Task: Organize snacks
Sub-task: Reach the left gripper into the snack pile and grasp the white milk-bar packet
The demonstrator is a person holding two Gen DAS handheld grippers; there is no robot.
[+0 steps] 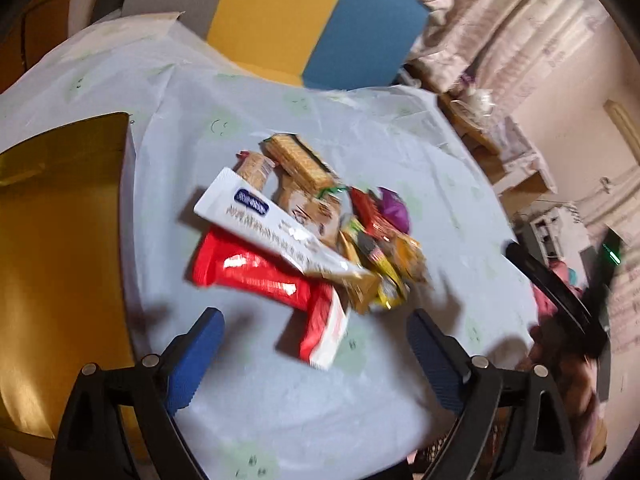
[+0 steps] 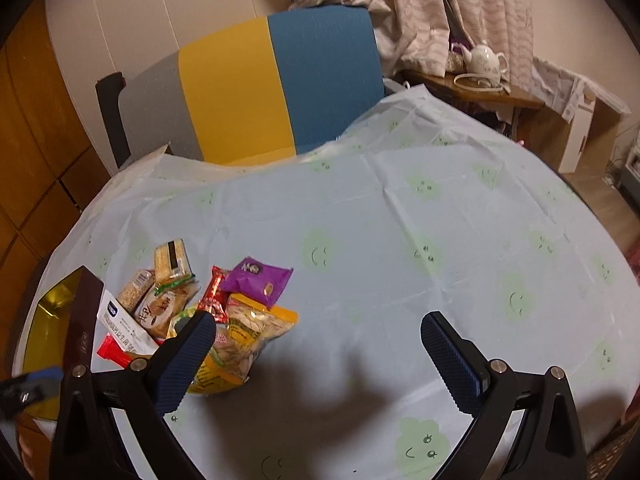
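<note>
In the left wrist view, my left gripper (image 1: 314, 346) is spread wide and holds nothing. It hangs over the surface (image 1: 400, 152), which has a pale blue cloth with green smiley faces. The pile of snacks (image 1: 312, 232) lies just past the fingertips, in the middle of the view. A long white pack (image 1: 276, 228) lies slanted on top of a red pack (image 1: 256, 276). Behind them are tan cracker packs (image 1: 300, 160). To the right of them I see a purple pack (image 1: 394, 208) and some yellow packs (image 1: 396, 264), all touching in one heap. On the left is a gold box (image 1: 60, 260), just beside the pile. Far away stands a chair (image 1: 320, 20) with a yellow and blue back. This view is a bit blurry.

In the right wrist view, my right gripper (image 2: 318, 330) is spread wide too, with nothing in it. The snacks are at the near left, and the left finger (image 2: 184, 364) sits in front of a big yellow bag (image 2: 256, 332). The purple pack (image 2: 258, 282) lies at the far side of the heap. The gold box (image 2: 52, 320) is at the left edge, with a dark wall (image 2: 82, 320) next to the snacks. The right side of the surface (image 2: 440, 220) is bare cloth. Far right, a white teapot (image 2: 486, 60) sits on a wooden shelf (image 2: 480, 94).
</note>
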